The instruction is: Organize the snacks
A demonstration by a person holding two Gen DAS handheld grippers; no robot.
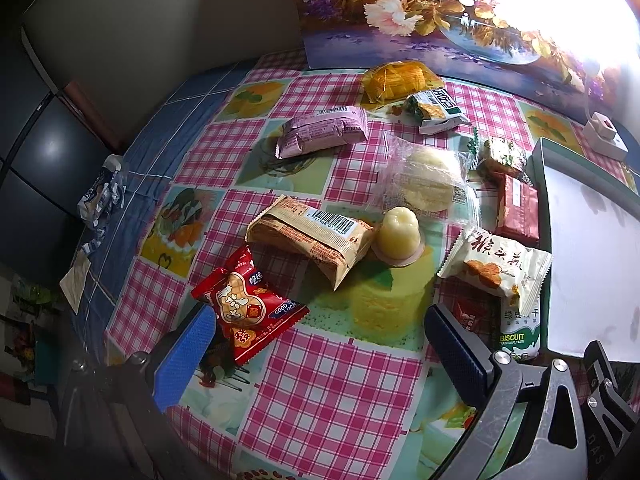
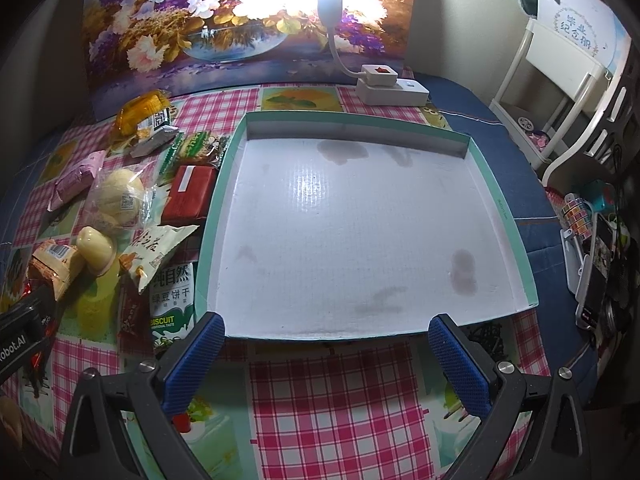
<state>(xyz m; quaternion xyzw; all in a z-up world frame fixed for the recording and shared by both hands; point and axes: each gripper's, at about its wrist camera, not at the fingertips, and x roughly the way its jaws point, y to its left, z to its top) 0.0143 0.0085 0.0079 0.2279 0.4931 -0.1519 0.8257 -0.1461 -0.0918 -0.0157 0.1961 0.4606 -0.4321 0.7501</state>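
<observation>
Several wrapped snacks lie on the checked tablecloth left of a shallow white tray with a teal rim [image 2: 224,184], which is empty. In the left wrist view: a red peanut packet [image 1: 248,306], a tan barcode pack [image 1: 312,240], a yellow jelly cup [image 1: 400,236], a pink pack [image 1: 324,130], a clear bun pack [image 1: 424,180], a white biscuit packet [image 1: 496,270]. My left gripper [image 1: 320,356] is open and empty above the cloth, the red packet by its left finger. My right gripper [image 2: 326,360] is open and empty at the tray's near edge.
A flower painting [image 2: 240,24] leans against the wall behind the table. A white power strip with a lamp [image 2: 390,86] sits behind the tray. A white chair [image 2: 560,68] stands at the right. Crumpled wrappers [image 1: 100,196] lie at the table's left edge.
</observation>
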